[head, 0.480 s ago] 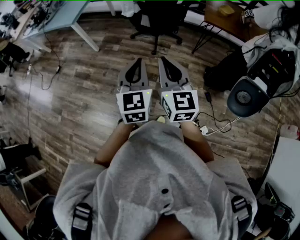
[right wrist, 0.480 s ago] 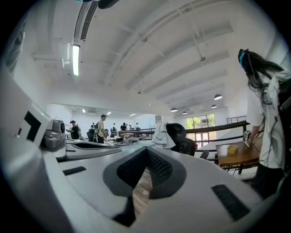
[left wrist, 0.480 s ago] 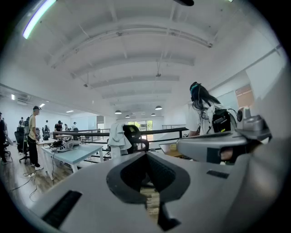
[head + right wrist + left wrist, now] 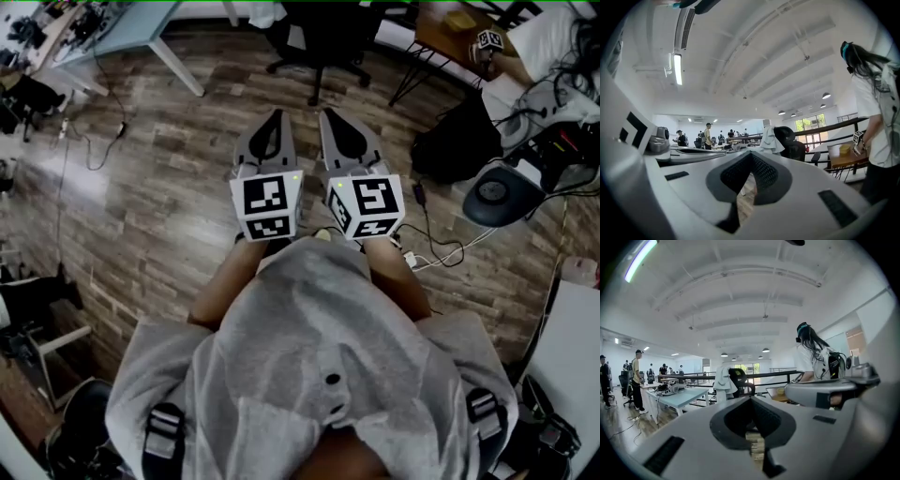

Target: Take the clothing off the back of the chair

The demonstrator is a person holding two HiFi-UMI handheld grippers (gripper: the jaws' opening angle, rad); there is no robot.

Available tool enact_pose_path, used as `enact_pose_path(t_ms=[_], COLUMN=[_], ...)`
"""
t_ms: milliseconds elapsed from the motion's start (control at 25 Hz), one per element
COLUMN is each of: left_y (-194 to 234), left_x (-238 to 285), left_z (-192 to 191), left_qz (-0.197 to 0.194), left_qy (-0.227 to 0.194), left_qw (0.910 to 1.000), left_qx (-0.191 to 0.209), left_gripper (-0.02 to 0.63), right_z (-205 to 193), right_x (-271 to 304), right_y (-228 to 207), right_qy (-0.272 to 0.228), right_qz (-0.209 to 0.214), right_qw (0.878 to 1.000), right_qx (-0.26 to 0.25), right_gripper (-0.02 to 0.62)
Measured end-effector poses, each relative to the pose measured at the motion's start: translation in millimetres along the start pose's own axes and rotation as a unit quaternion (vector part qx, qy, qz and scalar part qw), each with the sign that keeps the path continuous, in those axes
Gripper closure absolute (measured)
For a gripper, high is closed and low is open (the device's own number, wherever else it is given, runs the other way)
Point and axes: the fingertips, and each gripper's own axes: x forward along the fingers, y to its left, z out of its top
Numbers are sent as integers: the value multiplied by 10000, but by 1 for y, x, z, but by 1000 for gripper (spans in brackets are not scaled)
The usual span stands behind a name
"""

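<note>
A white garment (image 4: 723, 379) hangs over the back of a black office chair (image 4: 740, 381) some way ahead; the right gripper view shows the garment (image 4: 769, 139) and chair (image 4: 793, 146) too. From the head view the chair (image 4: 319, 37) stands at the top, well beyond both grippers. My left gripper (image 4: 274, 119) and right gripper (image 4: 328, 116) are held side by side over the wood floor, pointing at the chair. Each is shut with nothing in it. The left gripper (image 4: 751, 397) and right gripper (image 4: 751, 153) have their jaws closed to a thin slit.
A pale table (image 4: 112, 23) stands at the far left and a small wooden table (image 4: 450, 23) at the far right. A black bag (image 4: 459, 131) and cables (image 4: 436, 248) lie on the floor to the right. A person (image 4: 811, 357) stands near the wooden table.
Both grippers stay side by side and shut. The head view has shifted slightly, so the objects at the right edge sit a little differently.
</note>
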Motion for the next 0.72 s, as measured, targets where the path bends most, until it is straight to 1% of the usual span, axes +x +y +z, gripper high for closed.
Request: enact_pose_path(t_ms=[120, 280, 560, 720], left_y=[0, 7, 8, 8], left_x=[-4, -12, -8, 1], left_z=[2, 3, -4, -6], left_qz=[61, 157, 137, 90], left_qy=[-33, -57, -71, -81], left_qw=[10000, 9999, 9999, 9999], left_qx=[20, -9, -32, -46], left_gripper=[597, 597, 597, 597], right_z=[0, 4, -3, -7], right_x=[-2, -6, -6, 1], right_y=[-3, 0, -4, -6], right_qy=[4, -51, -36, 9], right_qz=[48, 217, 199, 195], right_qw=[10000, 9997, 9996, 9998], right_qx=[50, 50, 183, 57], right_gripper=[586, 586, 586, 586])
